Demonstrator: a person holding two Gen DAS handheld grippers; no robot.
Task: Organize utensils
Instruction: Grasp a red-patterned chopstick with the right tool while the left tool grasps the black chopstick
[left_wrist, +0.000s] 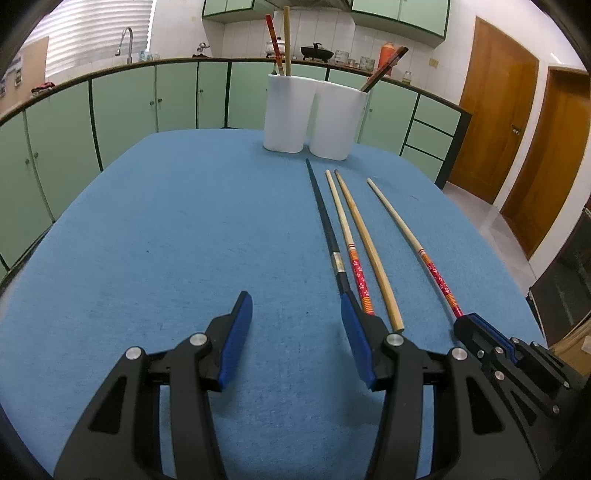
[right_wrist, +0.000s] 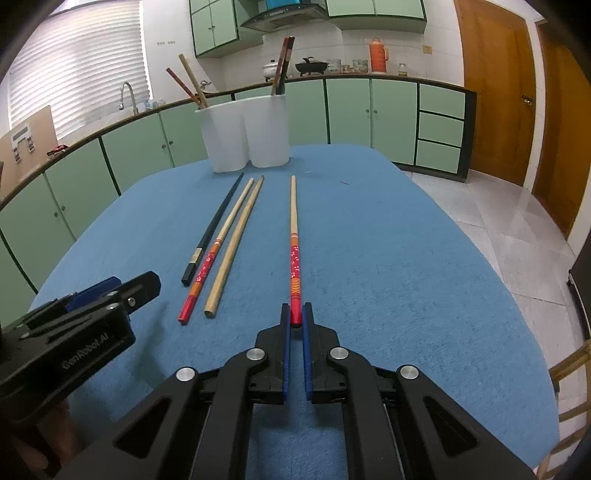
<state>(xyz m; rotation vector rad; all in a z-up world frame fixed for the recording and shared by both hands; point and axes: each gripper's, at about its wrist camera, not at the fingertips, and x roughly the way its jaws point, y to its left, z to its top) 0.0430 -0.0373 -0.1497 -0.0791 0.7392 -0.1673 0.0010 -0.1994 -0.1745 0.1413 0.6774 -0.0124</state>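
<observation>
My right gripper (right_wrist: 296, 316) jaws clench the red-ended wooden chopstick (right_wrist: 294, 236) at twelve o'clock; my left gripper (left_wrist: 295, 325) jaws stand released over the blue tabletop (left_wrist: 166, 240).

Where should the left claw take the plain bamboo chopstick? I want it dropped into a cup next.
Probably at its thick butt end, nearest the claws. The plain bamboo chopstick lies flat with a red-patterned chopstick close along its left, so come from above, fingers astride it, with the open side on its right. The left claw is open and empty.
</observation>
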